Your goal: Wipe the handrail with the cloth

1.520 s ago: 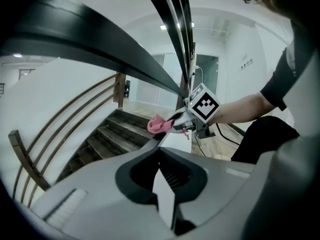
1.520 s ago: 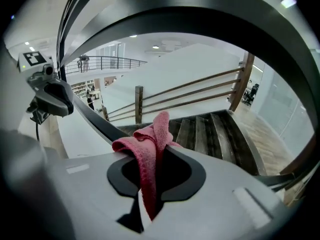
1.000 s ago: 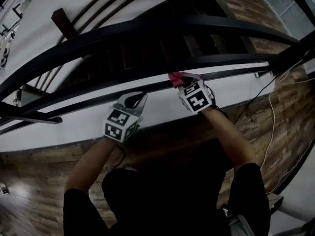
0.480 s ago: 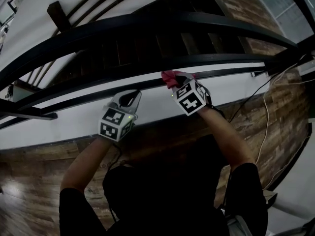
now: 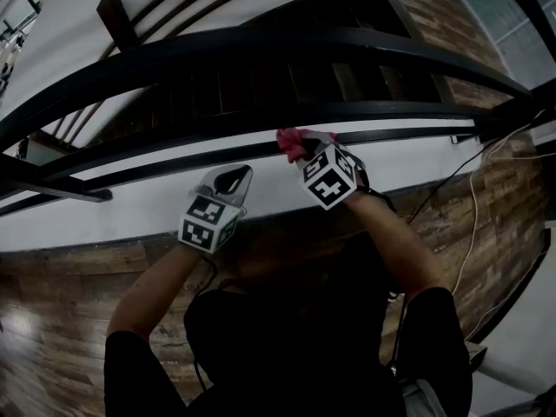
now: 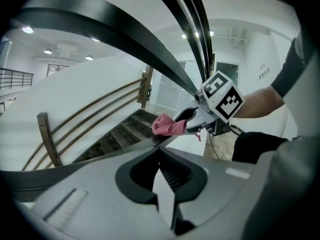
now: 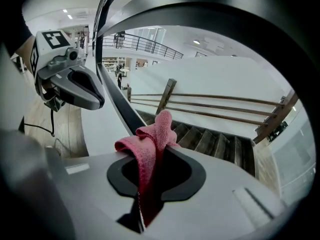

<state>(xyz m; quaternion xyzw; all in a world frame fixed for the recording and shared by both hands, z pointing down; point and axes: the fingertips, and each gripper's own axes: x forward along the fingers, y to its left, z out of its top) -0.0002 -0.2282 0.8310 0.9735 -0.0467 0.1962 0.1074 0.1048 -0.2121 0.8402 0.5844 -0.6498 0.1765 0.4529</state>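
Your pink cloth (image 5: 294, 142) lies against the black handrail (image 5: 174, 165), and your right hand-held gripper (image 5: 306, 155) has its jaws clamped on the cloth's lower fold. Just left of the cloth, your left hand-held gripper (image 5: 239, 174) sits near the same rail, jaws together on nothing.
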